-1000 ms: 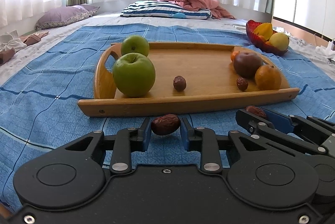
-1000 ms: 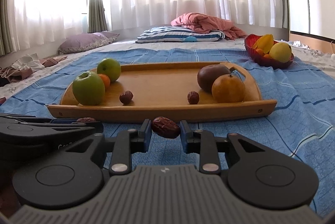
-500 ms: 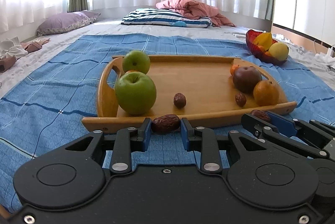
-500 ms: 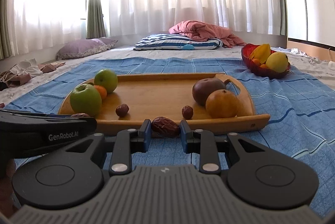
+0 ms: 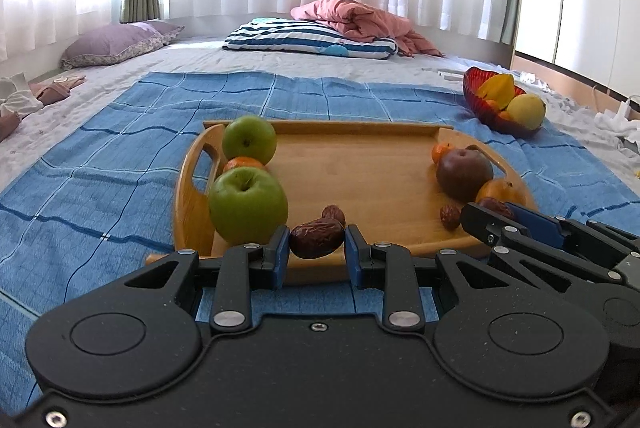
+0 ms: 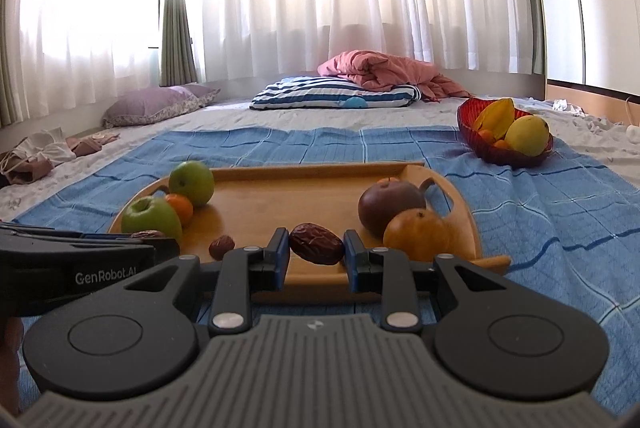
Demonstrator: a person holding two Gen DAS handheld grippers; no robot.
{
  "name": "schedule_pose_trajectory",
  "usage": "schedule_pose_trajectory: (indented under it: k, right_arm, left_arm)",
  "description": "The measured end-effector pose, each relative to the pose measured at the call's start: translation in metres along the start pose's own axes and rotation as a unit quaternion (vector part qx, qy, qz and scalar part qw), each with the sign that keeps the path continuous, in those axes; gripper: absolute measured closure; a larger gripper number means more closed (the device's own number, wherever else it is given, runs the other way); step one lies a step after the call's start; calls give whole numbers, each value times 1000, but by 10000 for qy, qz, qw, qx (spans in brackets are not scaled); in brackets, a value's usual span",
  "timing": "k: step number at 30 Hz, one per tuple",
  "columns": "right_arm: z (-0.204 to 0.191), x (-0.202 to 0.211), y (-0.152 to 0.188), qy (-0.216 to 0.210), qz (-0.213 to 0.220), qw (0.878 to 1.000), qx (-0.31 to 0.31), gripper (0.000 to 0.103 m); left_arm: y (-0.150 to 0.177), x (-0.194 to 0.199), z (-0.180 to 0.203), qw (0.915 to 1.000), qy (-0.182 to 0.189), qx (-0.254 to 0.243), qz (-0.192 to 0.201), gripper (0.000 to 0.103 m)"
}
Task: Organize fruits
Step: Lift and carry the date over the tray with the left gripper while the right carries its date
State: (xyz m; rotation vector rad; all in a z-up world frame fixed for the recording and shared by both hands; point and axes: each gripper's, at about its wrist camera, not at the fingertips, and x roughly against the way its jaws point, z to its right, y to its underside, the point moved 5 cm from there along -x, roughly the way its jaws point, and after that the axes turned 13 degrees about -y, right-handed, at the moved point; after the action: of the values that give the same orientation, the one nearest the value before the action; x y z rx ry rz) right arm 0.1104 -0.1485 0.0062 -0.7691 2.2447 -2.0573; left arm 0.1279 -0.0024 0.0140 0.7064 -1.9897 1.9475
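The middle of the wooden tray (image 5: 360, 168) is bare wood, an open lane up the centre of the frame. At its left end two green apples (image 5: 248, 204) and a small orange (image 5: 244, 163) crowd the handle. At the right, a dark red fruit (image 5: 464, 174), an orange fruit (image 5: 500, 190) and a loose date (image 5: 450, 217) block the way. The right claw (image 5: 496, 216) juts in from the lower right.

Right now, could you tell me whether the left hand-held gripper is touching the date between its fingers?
Touching. In the left wrist view the left hand-held gripper has both blue pads pressed against the ends of the date, with no gap on either side.
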Motion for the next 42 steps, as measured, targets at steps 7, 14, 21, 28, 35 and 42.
schedule_pose_trajectory:
  k: [7, 14, 21, 28, 35, 42]
  right_arm:
    - [5, -6, -9, -4, -10, 10000, -53, 69]
    - [10, -13, -18, -15, -30, 10000, -20, 69]
    - [19, -22, -31, 4, -50, 9999, -118, 69]
    - [33, -35, -41, 40, -142, 9995, -277, 69]
    - [48, -48, -52, 40, -263, 9986, -448, 69]
    - [59, -65, -56, -19, -529, 9963, -678, 69]
  left_arm:
    - [-14, -7, 1, 9999, 87, 85, -60, 75]
    - [-29, -16, 1, 9999, 107, 85, -99, 75]
    - [-40, -27, 1, 9999, 78, 50, -128, 75]
    - [-54, -44, 1, 9996, 109, -46, -252, 75]
    - [-67, -63, 0, 9989, 150, -40, -437, 75]
    - [-72, -84, 5, 9972, 195, -11, -724, 75]
